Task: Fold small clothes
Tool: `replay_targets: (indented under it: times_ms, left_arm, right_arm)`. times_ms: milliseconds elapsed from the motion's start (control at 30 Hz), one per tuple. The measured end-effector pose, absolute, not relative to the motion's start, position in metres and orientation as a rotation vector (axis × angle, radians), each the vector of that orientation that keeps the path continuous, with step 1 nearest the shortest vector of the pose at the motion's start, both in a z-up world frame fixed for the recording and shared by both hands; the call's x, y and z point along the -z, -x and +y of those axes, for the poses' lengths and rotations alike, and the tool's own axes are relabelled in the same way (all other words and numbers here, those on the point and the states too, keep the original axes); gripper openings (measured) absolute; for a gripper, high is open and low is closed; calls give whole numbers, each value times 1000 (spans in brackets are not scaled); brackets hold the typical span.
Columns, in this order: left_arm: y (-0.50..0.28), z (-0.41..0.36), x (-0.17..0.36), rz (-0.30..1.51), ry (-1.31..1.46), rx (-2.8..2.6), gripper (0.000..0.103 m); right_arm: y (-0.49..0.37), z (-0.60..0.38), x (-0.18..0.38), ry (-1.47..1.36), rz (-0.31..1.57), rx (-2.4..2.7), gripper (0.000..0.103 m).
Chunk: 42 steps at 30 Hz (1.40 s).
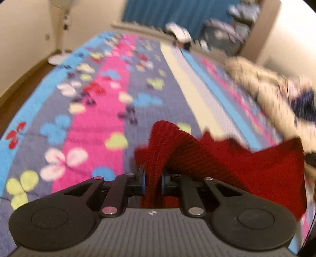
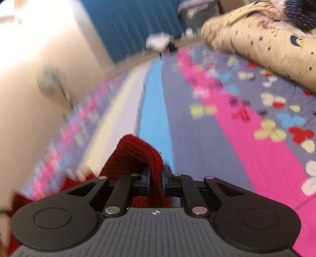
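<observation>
My left gripper (image 1: 152,179) is closed on the red knit (image 1: 227,164). Its two blue pads pinch a thick fold of the cloth, and the fold rises in a hump just above the fingers. From there the knit spreads to the right in the left wrist view, hanging in a wide sheet over the bedspread (image 1: 94,122).

My right gripper (image 2: 156,180) is closed too, on the same red knit (image 2: 138,150). A folded edge of it stands up between the pads and bends over them to the left. More red cloth shows low at the left side of the right wrist view, partly behind the gripper body.

The bedspread (image 2: 217,128) lies under both grippers. It has stripes of pink, blue and grey, with small butterflies in many colours.

A cream quilt (image 2: 266,45) with dark stars lies on the bed at the upper right, well apart from the knit. In the left wrist view the quilt (image 1: 256,83) is blurred.

A teal curtain (image 1: 167,13) hangs behind the bed. A white fan (image 1: 61,35) stands on the floor at the far left.
</observation>
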<state>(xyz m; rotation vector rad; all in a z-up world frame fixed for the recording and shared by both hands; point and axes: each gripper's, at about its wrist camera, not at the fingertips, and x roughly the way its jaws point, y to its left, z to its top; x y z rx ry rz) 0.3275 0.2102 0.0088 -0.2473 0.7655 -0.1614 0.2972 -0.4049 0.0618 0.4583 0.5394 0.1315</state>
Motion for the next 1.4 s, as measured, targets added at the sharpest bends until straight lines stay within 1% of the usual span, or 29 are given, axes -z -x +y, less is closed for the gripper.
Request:
replay_targets:
  times_ms: [100,200,267,333,367,400,467,633,700,733,767,800,833,867,933,967,1000,1033,1067,1100,1133,1167,1200,1233,1300,1400]
  left_arm:
    - [-331,220,-15,678,302,101,14]
    - [-340,222,-12,655,315,54,15]
    - [-353,219,4,729,279,18,15]
    - [-370,220,37,904,281,-3,15]
    - [-371,221,42,911,296,-6,15]
    - [-371,220,38,889,302,-3,14]
    - [-369,221,27,835,313,15,14]
    - [-367,220,12,719,302,22,14]
    - [-373,213,20,753,262,-2,14]
    - [-375,209,24,790,239,-13,15]
    - [-376,206,28,832,210,-28,21]
    - [-376,203,29,861,183,-48,25]
    - [-373,202,25,856,175,-59,25]
    - [-368,204,18,838,184,-61,25]
    - [-354,208,0,803,235,-42,27]
    - [-345,210,-9,801,258,-25,35]
    - [-334,211,-17,808,268,-22,44]
    - [-326,212,-23,826,265,-38,47]
    - [-316,213,-28,857,258,-58,50]
    - [-305,214,-32,884,264,-54,50]
    - [-294,217,-34,901,291,-24,51]
    - [-281,221,-35,914,323,8,55]
    - [-271,222,-35,930,350,30,62]
    - [-259,223,-33,953,374,46,64]
    - [-242,223,-23,979,403,61,65]
    - [-230,219,1,1071,421,62,65]
  right_arm:
    - [-298,-408,-75,-482,440,-128,10]
    - [-306,-411,-71,-503,430,-102,10]
    - [-319,-411,-60,-509,477,-75,10]
    - [-342,-408,-35,-500,627,-24,10]
    - [-353,-406,-16,-496,733,22,10]
    - [-358,-406,-2,-510,796,54,11]
    - [-360,-409,-3,-538,773,59,11]
    - [-353,-402,-29,-473,627,33,10]
    - [-355,-404,-24,-456,654,51,10]
    - [-358,-406,-15,-465,700,62,10]
    - [-362,-407,-7,-479,751,58,12]
    - [-363,-409,-3,-493,785,56,16]
    - [-359,-407,-6,-491,783,71,19]
    - [-351,-407,-13,-486,769,77,26]
    - [-334,-412,-27,-495,729,76,28]
    - [-325,-416,-33,-509,724,78,34]
    - [-315,-421,-38,-531,725,80,42]
    - [-305,-426,-42,-551,731,81,46]
    - [-295,-430,-45,-562,739,80,53]
    - [-284,-432,-48,-563,747,75,61]
    - [-273,-432,-52,-556,756,69,64]
    - [-261,-430,-52,-543,770,59,68]
    - [-250,-427,-51,-528,790,40,69]
    - [-243,-425,-50,-515,814,18,69]
    - [-229,-417,-43,-491,873,-27,72]
    - [-220,-406,-30,-472,970,-74,72]
